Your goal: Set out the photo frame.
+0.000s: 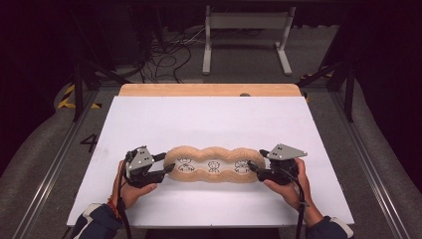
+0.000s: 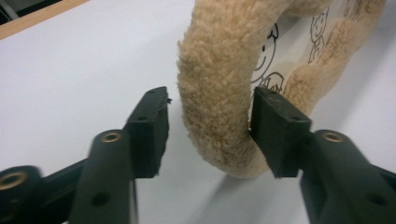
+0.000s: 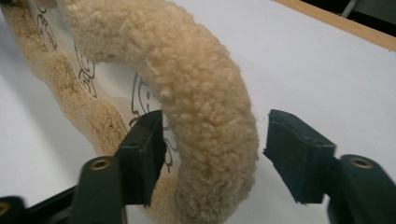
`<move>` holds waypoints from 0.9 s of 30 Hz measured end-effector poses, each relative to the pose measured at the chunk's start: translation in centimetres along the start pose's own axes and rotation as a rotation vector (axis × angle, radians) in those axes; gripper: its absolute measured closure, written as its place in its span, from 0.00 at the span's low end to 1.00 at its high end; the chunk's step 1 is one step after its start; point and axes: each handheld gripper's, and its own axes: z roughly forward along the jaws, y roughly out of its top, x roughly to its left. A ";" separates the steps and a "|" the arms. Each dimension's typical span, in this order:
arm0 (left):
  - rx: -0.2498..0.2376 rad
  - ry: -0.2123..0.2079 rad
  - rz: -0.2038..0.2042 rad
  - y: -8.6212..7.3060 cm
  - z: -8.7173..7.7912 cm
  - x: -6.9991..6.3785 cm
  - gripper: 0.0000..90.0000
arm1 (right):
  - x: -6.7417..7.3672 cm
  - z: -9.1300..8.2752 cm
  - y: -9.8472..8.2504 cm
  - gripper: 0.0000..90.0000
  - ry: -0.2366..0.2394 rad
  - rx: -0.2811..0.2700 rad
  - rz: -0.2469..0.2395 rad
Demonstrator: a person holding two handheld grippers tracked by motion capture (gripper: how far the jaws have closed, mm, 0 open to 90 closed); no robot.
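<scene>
A long, tan fleece cushion (image 1: pixel 215 164) with three lobes lies flat on the white bench (image 1: pixel 199 119), in the lower middle of the high view. Its woolly rim runs around a pale inner panel printed with small line-drawn figures (image 1: pixel 213 167), one in each lobe. A strip of bare wood (image 1: pixel 209 89) shows along the bench's far edge, toward the top of the frame.

The left tongs (image 1: pixel 169 167), held in the person's left hand (image 1: pixel 130 188), sit at the cushion's left end. In the left gripper view (image 2: pixel 208 135) the rim's curved end stands between the two black jaws. The jaw at the right of that frame lies against the inner side of the fleece, while the jaw at the left stands off it with a strip of white bench showing in between. These tongs are spread and pinch nothing.

The right tongs (image 1: pixel 254 168), in the person's right hand (image 1: pixel 290 188), sit at the cushion's right end. In the right gripper view (image 3: pixel 215 156) the rim again passes between the jaws. The left jaw in that frame is just beside the inner side of the fleece, and the right jaw stands well clear of it. These tongs are likewise spread, with no grip on the cushion.
</scene>
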 end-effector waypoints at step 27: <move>0.024 -0.017 0.052 -0.7 0.2 -0.5 0.04 | -0.9 -0.3 -0.7 0.07 -0.002 0.049 -0.063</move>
